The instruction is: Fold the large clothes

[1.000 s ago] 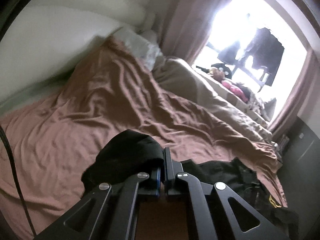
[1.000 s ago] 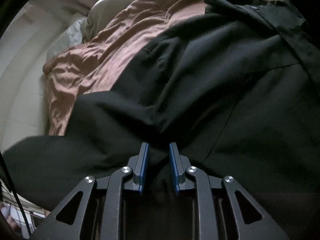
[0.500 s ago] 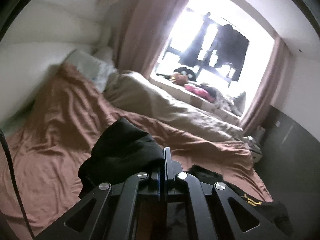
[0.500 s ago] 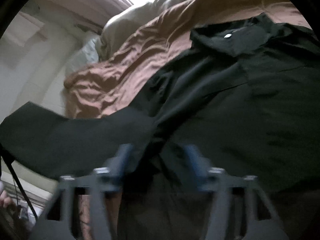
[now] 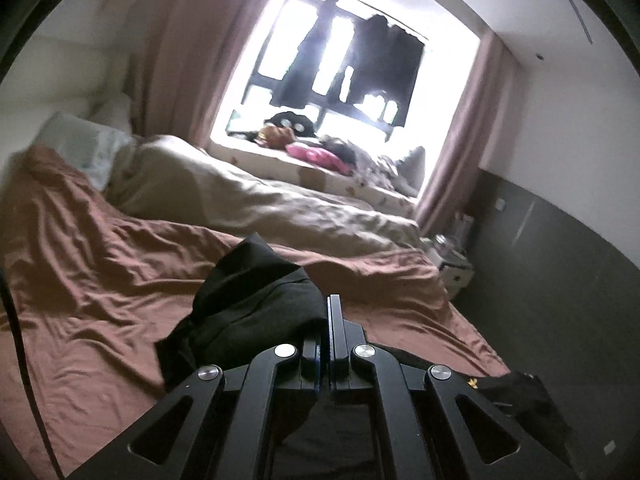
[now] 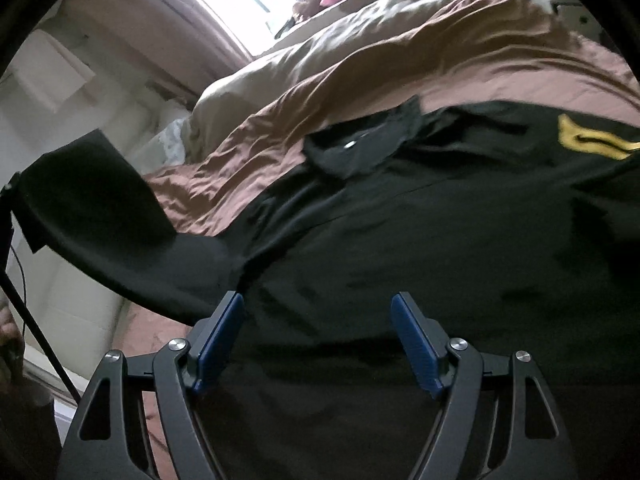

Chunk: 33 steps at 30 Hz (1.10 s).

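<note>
On the bed [image 5: 100,280], across the brown sheet, the black shirt [image 6: 400,240] is lying mostly flat, collar [image 6: 360,148] toward the pillows. My left gripper [image 5: 328,320] is pinching 1 sleeve [image 5: 256,292], jaws pressed together on the cloth, and is holding it lifted off the sheet. My right gripper [image 6: 320,332] is standing spread above the shirt body, blue pads [image 6: 416,344] gripping nothing.

Risks I am noting:
1. Only 1 anchor is holding the garment. Pulling the sleeve across is likely to drag the whole body and skew the fold.
2. The sheet is lying rumpled, so creases may be transferring into the fold.
3. The sleeve is bunching at the left jaws; a thin pinch could be slipping out mid-carry.
4. The hem is hanging near the bed edge, I judge, and could be sliding off.
</note>
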### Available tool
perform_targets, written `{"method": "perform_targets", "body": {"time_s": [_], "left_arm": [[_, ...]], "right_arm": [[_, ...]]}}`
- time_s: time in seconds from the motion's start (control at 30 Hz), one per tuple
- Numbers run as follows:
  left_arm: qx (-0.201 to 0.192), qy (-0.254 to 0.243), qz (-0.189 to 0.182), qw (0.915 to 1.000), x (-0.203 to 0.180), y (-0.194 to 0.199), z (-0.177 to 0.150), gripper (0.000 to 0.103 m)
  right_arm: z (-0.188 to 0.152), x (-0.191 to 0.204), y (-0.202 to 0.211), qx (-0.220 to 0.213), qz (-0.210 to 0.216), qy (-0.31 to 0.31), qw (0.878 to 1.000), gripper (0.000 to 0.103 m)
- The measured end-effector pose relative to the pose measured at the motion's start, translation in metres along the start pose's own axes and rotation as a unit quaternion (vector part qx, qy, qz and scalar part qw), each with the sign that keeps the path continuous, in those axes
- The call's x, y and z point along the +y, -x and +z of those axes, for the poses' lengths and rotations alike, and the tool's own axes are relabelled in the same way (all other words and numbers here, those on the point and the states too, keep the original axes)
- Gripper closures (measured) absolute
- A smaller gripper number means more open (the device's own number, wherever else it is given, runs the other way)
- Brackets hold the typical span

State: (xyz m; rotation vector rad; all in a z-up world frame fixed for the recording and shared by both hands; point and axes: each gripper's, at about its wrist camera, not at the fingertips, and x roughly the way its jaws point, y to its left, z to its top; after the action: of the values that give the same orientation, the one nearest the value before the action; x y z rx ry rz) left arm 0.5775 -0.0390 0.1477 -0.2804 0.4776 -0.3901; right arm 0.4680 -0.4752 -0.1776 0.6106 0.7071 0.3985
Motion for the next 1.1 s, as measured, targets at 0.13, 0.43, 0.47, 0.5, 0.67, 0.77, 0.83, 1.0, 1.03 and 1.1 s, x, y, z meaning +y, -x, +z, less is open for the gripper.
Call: {"method": "perform_targets", "body": {"time_s": [0.13,0.43,0.47,0.5,0.67,0.77,0.83,1.0,1.03,1.1], "left_arm": [[0.026,-0.018,-0.022,0.9993,-0.032,-0.03,-0.009,0.101],[0.098,-0.055,-0.066,0.9915,-0.1,-0.105,-0.048,0.101],[0.114,-0.065,-0.07,0.9889,-0.109,-0.118,-0.058,0.101],[0.125,-0.069,-0.073,0.987,-0.114,-0.126,-0.064,0.101],[0.239,-0.082,-0.08,0.9643,-0.139,-0.183,-0.118,0.093],[0.285,-0.054,-0.109,0.9508,-0.139,-0.195,-0.143,0.043],[0.298,-0.043,-0.114,0.9469,-0.134,-0.194,-0.156,0.024],[0.299,-0.024,-0.11,0.9476,-0.105,-0.172,-0.161,0.023],[0.296,-0.023,-0.105,0.9492,-0.097,-0.167,-0.16,0.022],[0.29,-0.022,-0.094,0.9522,-0.081,-0.156,-0.156,0.022]], "right_arm": [[-0.005,-0.019,0.03,-0.019,-0.005,-0.009,1.0,0.028],[-0.028,-0.065,0.075,-0.037,-0.026,-0.029,0.999,0.028],[-0.032,-0.07,0.08,-0.038,-0.031,-0.032,0.998,0.028],[-0.035,-0.073,0.084,-0.039,-0.033,-0.036,0.998,0.028],[-0.048,-0.082,0.096,-0.035,-0.046,-0.046,0.997,0.028],[-0.052,-0.08,0.096,-0.031,-0.047,-0.046,0.997,0.028],[-0.054,-0.077,0.095,-0.03,-0.046,-0.046,0.997,0.028],[-0.051,-0.067,0.078,-0.02,-0.044,-0.042,0.998,0.028],[-0.049,-0.065,0.072,-0.019,-0.044,-0.04,0.998,0.028],[-0.045,-0.056,0.061,-0.015,-0.041,-0.032,0.999,0.028]]}}
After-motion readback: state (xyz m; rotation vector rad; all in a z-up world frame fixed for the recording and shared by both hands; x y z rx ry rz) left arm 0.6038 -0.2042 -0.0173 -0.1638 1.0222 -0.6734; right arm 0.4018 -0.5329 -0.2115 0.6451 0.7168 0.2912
